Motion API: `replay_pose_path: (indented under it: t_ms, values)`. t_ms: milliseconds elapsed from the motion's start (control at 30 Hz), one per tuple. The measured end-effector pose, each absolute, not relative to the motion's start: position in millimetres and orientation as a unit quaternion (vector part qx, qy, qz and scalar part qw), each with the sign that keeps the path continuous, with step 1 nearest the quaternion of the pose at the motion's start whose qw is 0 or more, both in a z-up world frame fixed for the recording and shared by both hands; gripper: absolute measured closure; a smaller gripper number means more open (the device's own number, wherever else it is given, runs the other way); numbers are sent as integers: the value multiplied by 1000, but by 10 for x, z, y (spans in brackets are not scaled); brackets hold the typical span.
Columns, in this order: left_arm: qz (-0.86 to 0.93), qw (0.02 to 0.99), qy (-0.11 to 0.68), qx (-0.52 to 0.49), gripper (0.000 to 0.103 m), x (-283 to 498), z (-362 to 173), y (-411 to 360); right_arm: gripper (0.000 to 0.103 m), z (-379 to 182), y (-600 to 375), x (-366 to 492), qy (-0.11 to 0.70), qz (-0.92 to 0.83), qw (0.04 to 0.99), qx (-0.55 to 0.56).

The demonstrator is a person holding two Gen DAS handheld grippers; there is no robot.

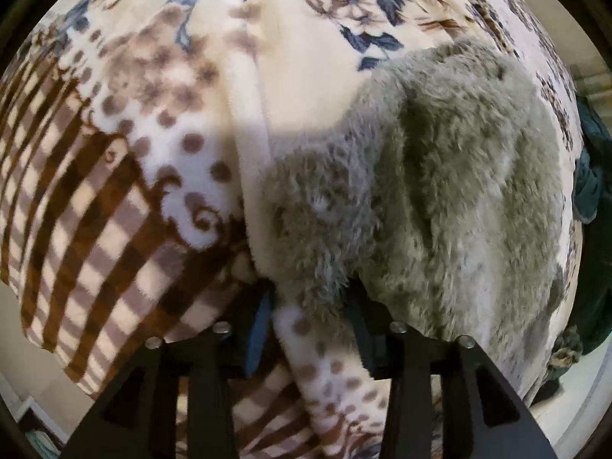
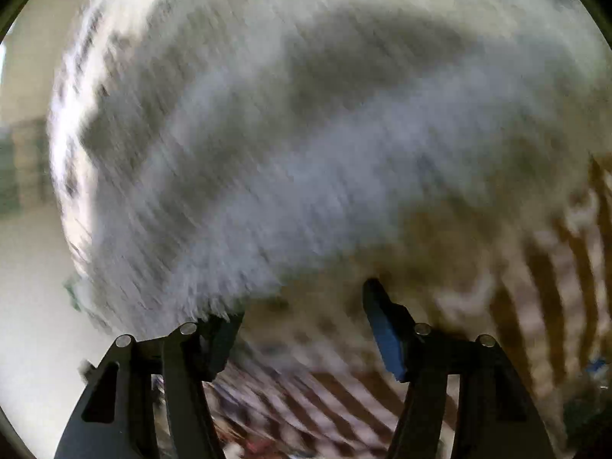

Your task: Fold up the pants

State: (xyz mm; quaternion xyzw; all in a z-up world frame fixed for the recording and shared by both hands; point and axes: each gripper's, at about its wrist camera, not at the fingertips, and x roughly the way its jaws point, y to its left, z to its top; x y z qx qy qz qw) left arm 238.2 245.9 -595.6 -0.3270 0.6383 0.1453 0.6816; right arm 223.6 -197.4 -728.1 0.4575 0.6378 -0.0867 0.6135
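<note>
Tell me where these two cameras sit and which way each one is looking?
Left wrist view: sits on the left gripper, looking steeply down its two black fingers at grey fluffy pants lying on a patterned blanket.
Right wrist view: sits on the right gripper, looking down, badly blurred; its black fingers stand apart near the pants' edge.
Shared: both show the same pants and blanket; no hand or sleeve appears.

The left wrist camera looked steeply down along its fingers, very close to the fuzzy grey pants (image 1: 440, 176) on the patterned blanket (image 1: 114, 199). The right wrist camera looked down close too, blurred, at the same pants and blanket
</note>
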Motion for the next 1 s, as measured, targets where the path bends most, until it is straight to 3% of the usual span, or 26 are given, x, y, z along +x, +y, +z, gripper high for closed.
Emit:
replay_pose_path:
  t_ms: [67, 100, 133, 200, 233, 633, 733, 833, 867, 900, 967, 1000]
  values:
    - [152, 680, 639, -327, 62, 2454, -6024, 2436, 58, -7272, -2012, 2403, 620, -88, 627, 463]
    - [156, 680, 639, -323, 62, 2468, -6042, 2423, 77, -7297, -2023, 2457, 619, -93, 626, 465]
    - [158, 682, 638, -321, 63, 2484, -6045, 2419, 87, -7344, -2032, 2489, 621, -98, 614, 478]
    - [155, 696, 625, -318, 79, 2470, -6013, 2378, 93, -7360, -2045, 2462, 618, -115, 598, 497]
    - [149, 705, 618, -316, 94, 2456, -5982, 2369, 95, -7337, -2046, 2443, 618, -121, 596, 498]
    - [160, 730, 590, -306, 101, 2030, -5248, 2803, 100, -6680, -2019, 1873, 643, -116, 603, 457]
    - [164, 718, 606, -302, 101, 2086, -5337, 2897, 103, -6809, -2055, 1781, 677, -121, 593, 420]
    - [149, 709, 622, -297, 99, 2157, -5335, 2846, 102, -7233, -2008, 1724, 740, -99, 518, 418]
    - [142, 711, 623, -294, 95, 2191, -5308, 2783, 101, -7232, -2022, 1700, 735, -99, 520, 425]
    - [135, 717, 619, -292, 90, 2243, -5257, 2703, 96, -7188, -2010, 1704, 733, -89, 527, 420]
    - [118, 732, 601, -300, 65, 2324, -5163, 2593, 73, -7051, -1970, 1738, 731, -72, 546, 402]
    - [115, 737, 593, -303, 59, 2380, -5145, 2560, 57, -6974, -1965, 1744, 725, -68, 556, 400]
